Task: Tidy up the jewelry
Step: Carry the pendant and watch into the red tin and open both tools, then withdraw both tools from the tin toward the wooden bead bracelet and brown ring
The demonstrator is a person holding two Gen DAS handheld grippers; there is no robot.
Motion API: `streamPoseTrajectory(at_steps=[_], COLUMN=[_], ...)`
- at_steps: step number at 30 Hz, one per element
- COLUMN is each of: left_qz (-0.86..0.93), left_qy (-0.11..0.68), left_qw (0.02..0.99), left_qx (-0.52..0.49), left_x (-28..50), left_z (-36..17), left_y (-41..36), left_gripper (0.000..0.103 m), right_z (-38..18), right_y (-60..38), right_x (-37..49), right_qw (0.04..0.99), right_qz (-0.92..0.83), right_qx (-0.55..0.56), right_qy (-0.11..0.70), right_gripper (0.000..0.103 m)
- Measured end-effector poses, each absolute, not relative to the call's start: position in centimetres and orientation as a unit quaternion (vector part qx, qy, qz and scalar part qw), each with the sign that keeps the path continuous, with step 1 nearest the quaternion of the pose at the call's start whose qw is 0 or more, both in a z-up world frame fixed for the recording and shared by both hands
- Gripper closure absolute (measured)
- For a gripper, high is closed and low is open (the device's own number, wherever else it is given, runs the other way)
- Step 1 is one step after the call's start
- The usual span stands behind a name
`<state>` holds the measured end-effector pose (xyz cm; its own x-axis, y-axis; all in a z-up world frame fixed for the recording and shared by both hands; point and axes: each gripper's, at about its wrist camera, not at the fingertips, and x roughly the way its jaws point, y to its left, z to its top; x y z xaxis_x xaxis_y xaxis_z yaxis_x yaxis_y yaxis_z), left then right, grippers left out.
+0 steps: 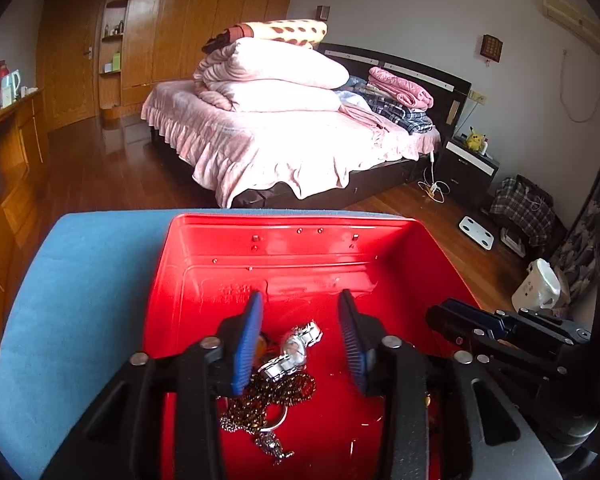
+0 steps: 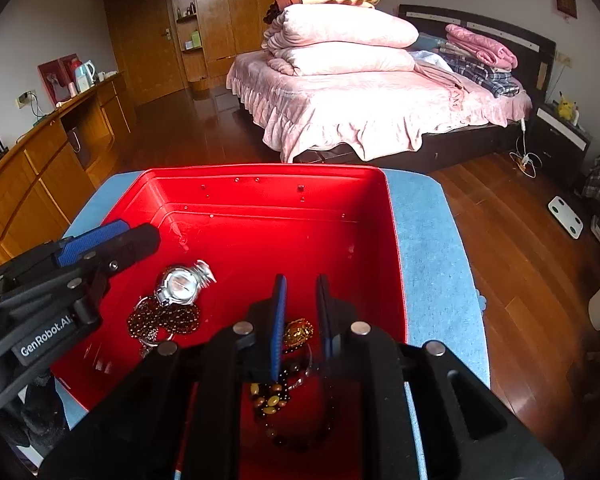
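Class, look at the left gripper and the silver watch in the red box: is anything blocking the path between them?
Nothing visible does. The left gripper hangs open over the silver watch, which lies uncovered atop the bead chains in the red box.

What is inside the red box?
Red box: silver watch, dark bead chains, gold ornament, amber-and-dark beads. The right hand-held gripper covers part.
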<state>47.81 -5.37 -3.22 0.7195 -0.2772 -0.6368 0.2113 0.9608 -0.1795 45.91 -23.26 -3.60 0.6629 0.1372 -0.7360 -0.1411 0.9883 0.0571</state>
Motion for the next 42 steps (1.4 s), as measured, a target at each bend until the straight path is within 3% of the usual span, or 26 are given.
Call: streamPoseTrajectory(at_steps=[2,6,9,15,23,42], left_qz=[-0.133,-0.131,-0.127,-0.087,-0.053,-0.051], left_qy=[0.344,0.325,0.313,0.292,0.319,0.35], left_qw=[0.928,0.935,0.941,0.952,0.945,0.935], left_qx=[-0.047,-0.044,-0.035,-0.037,-0.043,-0.03], left_x=[47.2,45.3,43.0,37.6,32.7,29.5], left_z=[-2.8,-1.6,-0.7,-0.4,-2.9,-6.3], left_y=[-5.1,-4.0,-2.9,0.4,2.9,2.9], left_gripper=[0.061,0.047,0.03,0.016,0.01,0.01], right_z=[-3.3,-2.2,-1.5,-1.0,-3.0,-8.0], right_y=[-23.4,-23.8,-23.9,-23.5,-21.8,-19.3], right_x=[45.4,43.5,41.4,36.4,31.3,30.6], right_qw=[0.916,0.926,0.932,0.935,0.925,0.9], right_qz=[0.068,0.061,0.063,0.075,0.085,0.08], right_qx=[-0.008,-0.006,-0.003,0.003,0.017,0.021], right_qy=[0.396,0.372,0.358,0.346,0.37,0.428], right_gripper=[0.088,0.087,0.078,0.073,0.067,0.065])
